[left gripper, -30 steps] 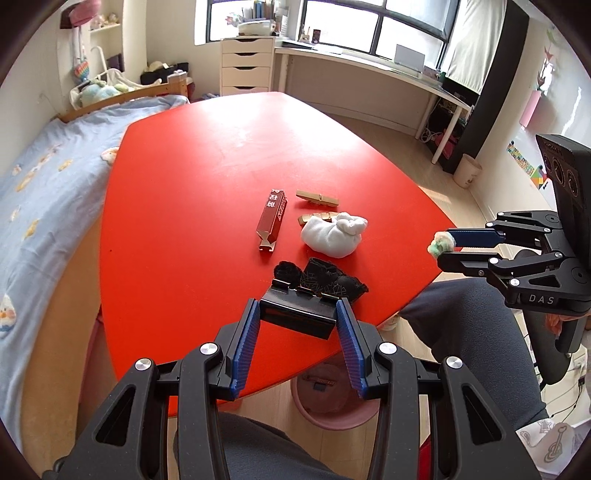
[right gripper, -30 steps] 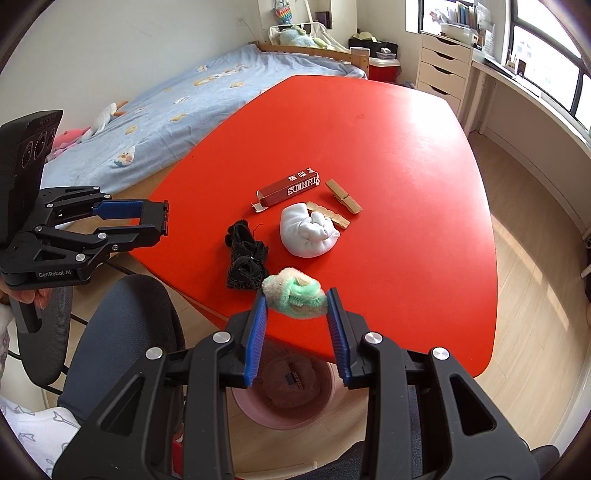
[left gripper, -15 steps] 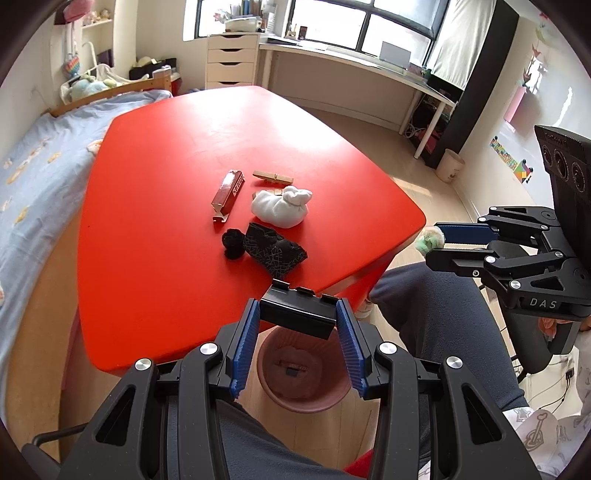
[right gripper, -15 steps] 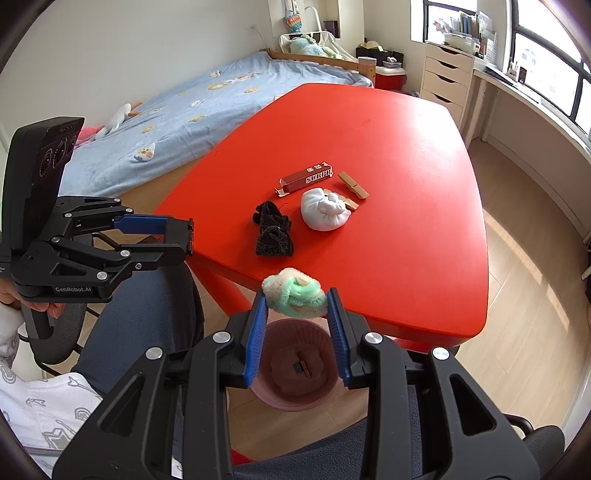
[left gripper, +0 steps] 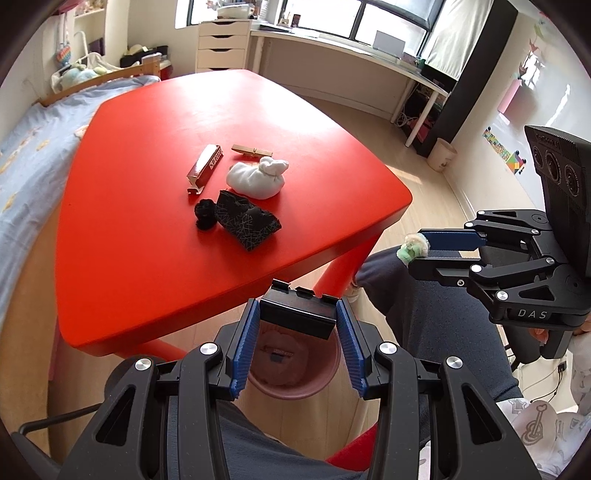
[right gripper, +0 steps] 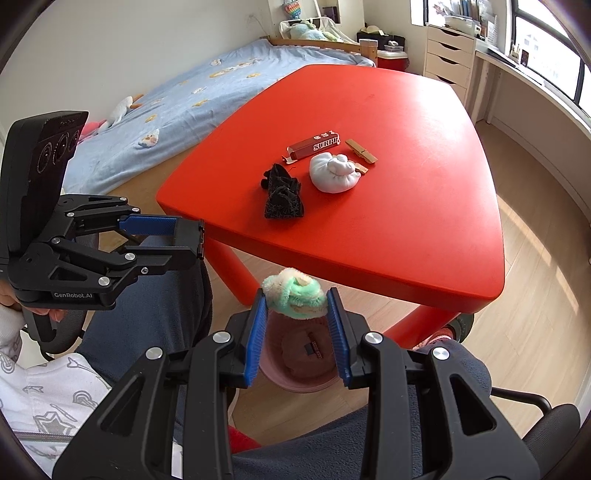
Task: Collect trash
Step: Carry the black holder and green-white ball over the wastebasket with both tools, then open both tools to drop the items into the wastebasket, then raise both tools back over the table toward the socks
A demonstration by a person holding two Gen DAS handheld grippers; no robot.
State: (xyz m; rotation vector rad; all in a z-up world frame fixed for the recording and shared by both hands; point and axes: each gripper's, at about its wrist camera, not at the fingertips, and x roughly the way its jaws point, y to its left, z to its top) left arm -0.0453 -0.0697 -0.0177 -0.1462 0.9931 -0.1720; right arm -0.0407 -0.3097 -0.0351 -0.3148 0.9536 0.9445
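Presently the left gripper (left gripper: 298, 334) clamps a black box (left gripper: 297, 317) and the right gripper (right gripper: 294, 317) pinches a fuzzy green wad (right gripper: 293, 293), both poised over the pink bin (right gripper: 295, 373) below the red table (right gripper: 369, 229), evidently for dropping in.

Daylight pours through a dark-framed window (left gripper: 391, 22) along the far wall, above a long white desk (left gripper: 354, 50) that runs beneath it. A white drawer unit (left gripper: 221, 46) stands at the desk's end, with a black cabinet (left gripper: 480, 62) at the other. The floor (right gripper: 535, 295) is pale wood plank, bright with sun patches. Against the plain cream wall (right gripper: 147, 48) lies a bed (right gripper: 207, 96) under a light blue patterned cover, soft toys at its head. A small beige bin (left gripper: 441, 153) sits near the desk legs.
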